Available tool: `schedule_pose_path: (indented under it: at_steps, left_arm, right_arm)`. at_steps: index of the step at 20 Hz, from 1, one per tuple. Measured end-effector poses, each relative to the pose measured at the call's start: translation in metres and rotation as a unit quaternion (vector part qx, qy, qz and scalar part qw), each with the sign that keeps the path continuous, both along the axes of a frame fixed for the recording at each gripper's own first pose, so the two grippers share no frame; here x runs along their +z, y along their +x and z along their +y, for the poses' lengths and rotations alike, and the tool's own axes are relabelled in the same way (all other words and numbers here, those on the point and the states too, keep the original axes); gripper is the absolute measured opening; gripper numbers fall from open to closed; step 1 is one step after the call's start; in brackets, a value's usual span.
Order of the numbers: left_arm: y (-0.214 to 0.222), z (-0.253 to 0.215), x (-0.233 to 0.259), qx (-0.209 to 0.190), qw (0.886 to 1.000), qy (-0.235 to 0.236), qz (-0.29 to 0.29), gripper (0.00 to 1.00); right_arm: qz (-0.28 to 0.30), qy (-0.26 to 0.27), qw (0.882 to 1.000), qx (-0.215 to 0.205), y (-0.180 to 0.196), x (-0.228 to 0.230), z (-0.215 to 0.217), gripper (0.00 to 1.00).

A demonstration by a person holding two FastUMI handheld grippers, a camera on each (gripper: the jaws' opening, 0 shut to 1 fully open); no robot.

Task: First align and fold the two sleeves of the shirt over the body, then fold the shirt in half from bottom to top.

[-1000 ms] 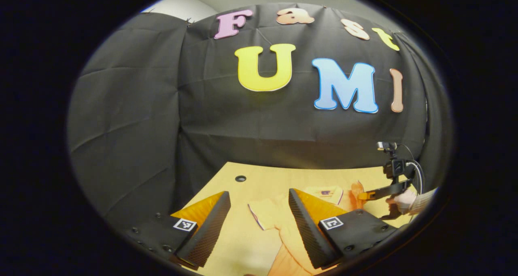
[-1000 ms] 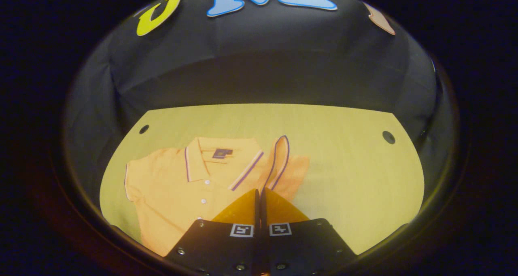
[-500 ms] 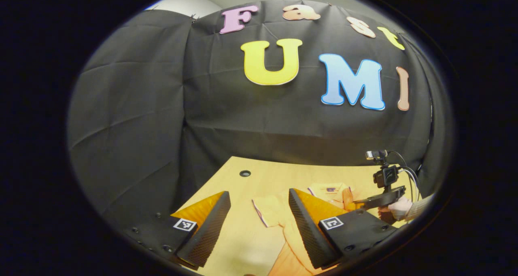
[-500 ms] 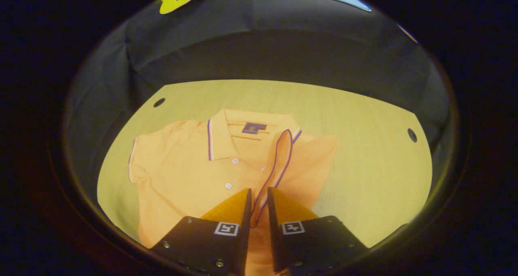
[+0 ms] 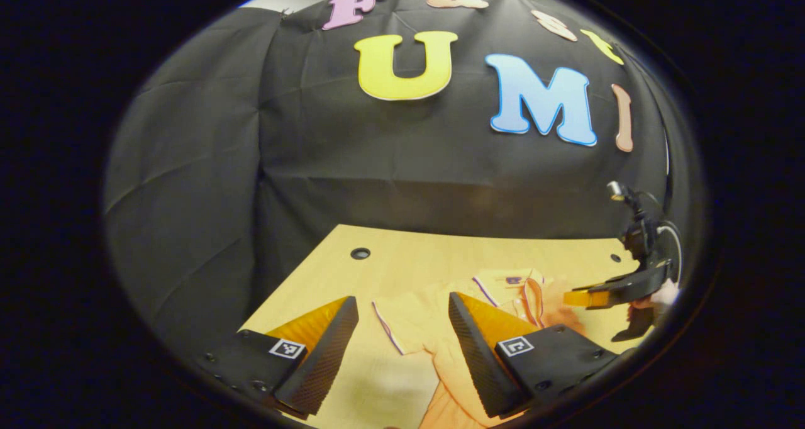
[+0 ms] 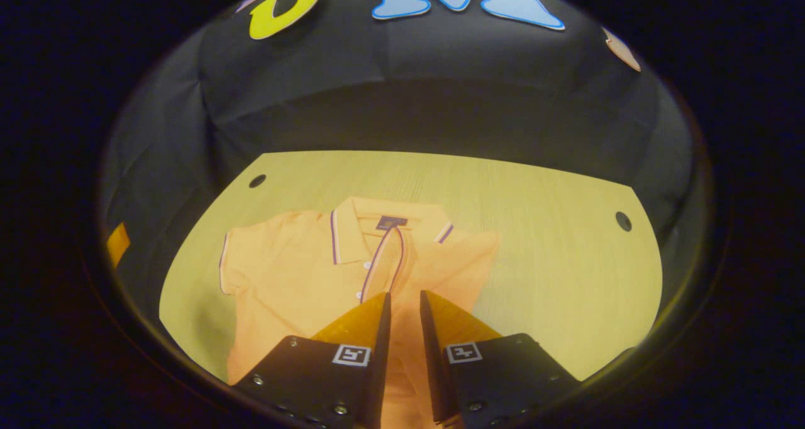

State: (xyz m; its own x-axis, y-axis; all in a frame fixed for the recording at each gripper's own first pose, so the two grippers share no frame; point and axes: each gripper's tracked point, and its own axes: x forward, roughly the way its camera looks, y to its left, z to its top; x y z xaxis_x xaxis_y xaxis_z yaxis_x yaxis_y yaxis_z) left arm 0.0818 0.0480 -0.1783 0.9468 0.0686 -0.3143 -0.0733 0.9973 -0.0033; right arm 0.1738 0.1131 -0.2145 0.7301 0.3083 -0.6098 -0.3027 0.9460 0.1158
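On the pale wooden surface (image 6: pixel 541 228) the orange polo shirt (image 6: pixel 283 284) lies face up, collar toward the far wall and hem toward the near edge. Its right sleeve (image 6: pixel 385 259) is folded inward over the chest, the purple-trimmed cuff lying along the button placket just below the collar. That placing fits the task's first step, one sleeve brought across the body. The left sleeve (image 6: pixel 234 265) lies spread flat out to the side, so by my reading it is the one not yet folded.

The right gripper (image 6: pixel 405 306) stands just above the folded sleeve with its fingers a narrow gap apart and nothing pinched between them; cloth shows through the gap below. I judge it has let the sleeve go. From the left gripper view it appears at the far right edge (image 5: pixel 582 298), held in a hand.

The left gripper (image 5: pixel 402 328) is wide open and empty, hovering over the near left part of the shirt (image 5: pixel 418 319), likely placed to take the spread sleeve.

A small dark label (image 6: pixel 391 222) sits inside the collar; its writing is too small to read.
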Motion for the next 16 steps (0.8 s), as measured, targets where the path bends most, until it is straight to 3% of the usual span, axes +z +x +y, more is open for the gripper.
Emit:
schedule_pose_path:
  at_steps: [9, 16]
  left_arm:
    - [0.073, 0.015, -0.116, -0.014, 0.997, 0.003, 0.072, 0.96]
    - [0.091, 0.014, -0.192, -0.007, 0.990, 0.002, 0.137, 0.99]
  right_arm:
    - [-0.025, 0.042, 0.998, -0.036, -0.058, 0.048, -0.029, 0.29]
    - [-0.031, 0.050, 0.996, -0.074, -0.096, 0.066, -0.062, 0.29]
